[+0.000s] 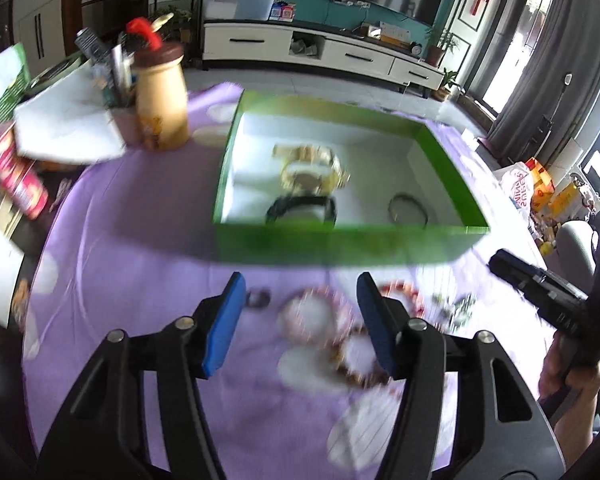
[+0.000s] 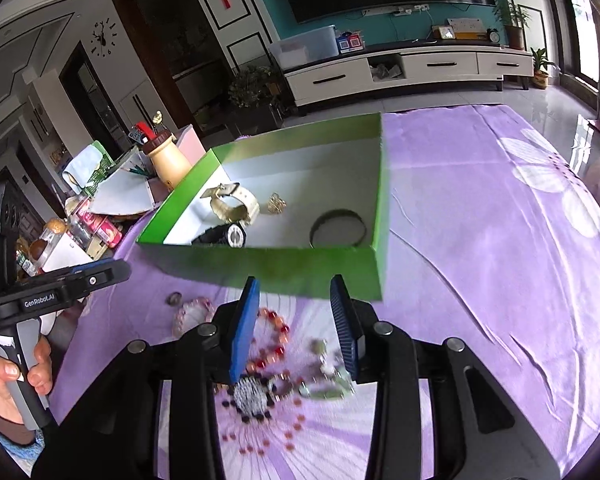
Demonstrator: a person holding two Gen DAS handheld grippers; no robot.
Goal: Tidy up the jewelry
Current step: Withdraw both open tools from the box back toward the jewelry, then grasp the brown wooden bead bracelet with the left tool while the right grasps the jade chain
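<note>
Two grippers, left (image 1: 300, 320) and right (image 2: 294, 328), hang released and empty over bead bracelets (image 2: 274, 336) lying on the purple cloth (image 2: 500, 280) just beside the near wall of the green box (image 2: 260, 268), which holds watches (image 2: 232, 204).

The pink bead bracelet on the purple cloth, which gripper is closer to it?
Left. The left gripper hangs right over the pink bead bracelet, jaws open. The right gripper is off to its right, above the red beads.

Left wrist view: low over the purple cloth (image 1: 140, 248), facing the green box (image 1: 340, 240) close ahead. Right wrist view: slightly higher, rightward, facing the same green box (image 2: 300, 264). Shared: box, cloth, loose beads, television wall.
</note>
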